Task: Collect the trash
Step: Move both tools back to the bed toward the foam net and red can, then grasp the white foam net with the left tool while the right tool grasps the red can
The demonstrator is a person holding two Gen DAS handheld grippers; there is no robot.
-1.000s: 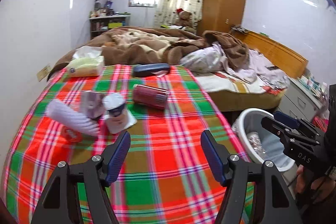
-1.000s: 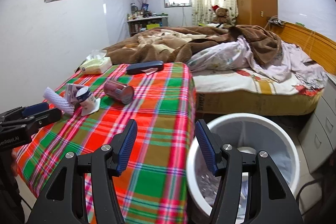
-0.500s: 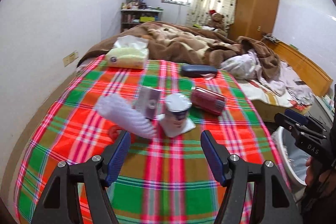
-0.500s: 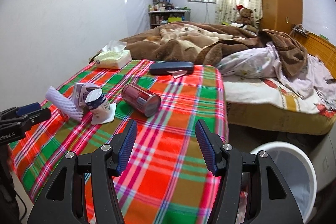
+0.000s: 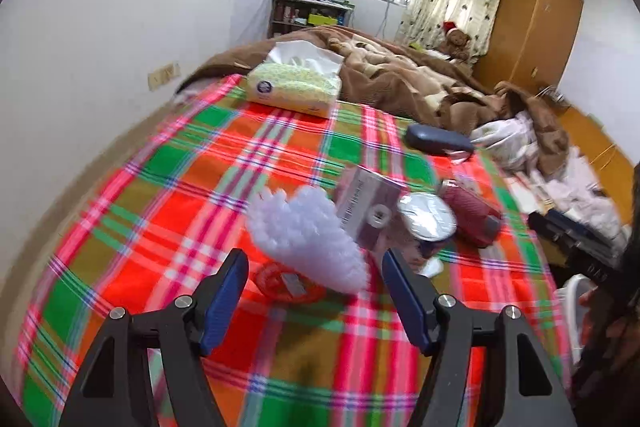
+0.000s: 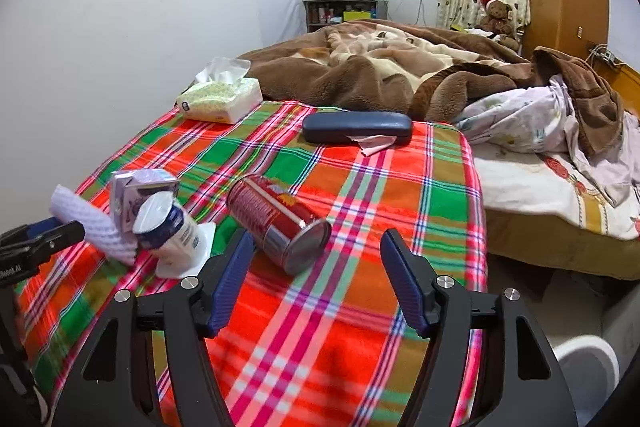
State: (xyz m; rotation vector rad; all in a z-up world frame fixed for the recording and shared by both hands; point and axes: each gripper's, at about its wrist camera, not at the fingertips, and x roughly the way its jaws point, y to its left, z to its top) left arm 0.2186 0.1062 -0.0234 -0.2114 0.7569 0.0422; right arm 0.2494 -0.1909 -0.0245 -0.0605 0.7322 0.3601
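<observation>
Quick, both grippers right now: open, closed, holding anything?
Left gripper: open, empty, white foam sleeve just ahead.
Right gripper: open, jaws just widened, empty, red can ahead.

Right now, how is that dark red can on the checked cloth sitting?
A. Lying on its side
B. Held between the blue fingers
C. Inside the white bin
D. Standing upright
A: the red can lies on its side on the plaid cloth, its metal end facing the camera, apart from the open right gripper, which holds nothing.
</observation>
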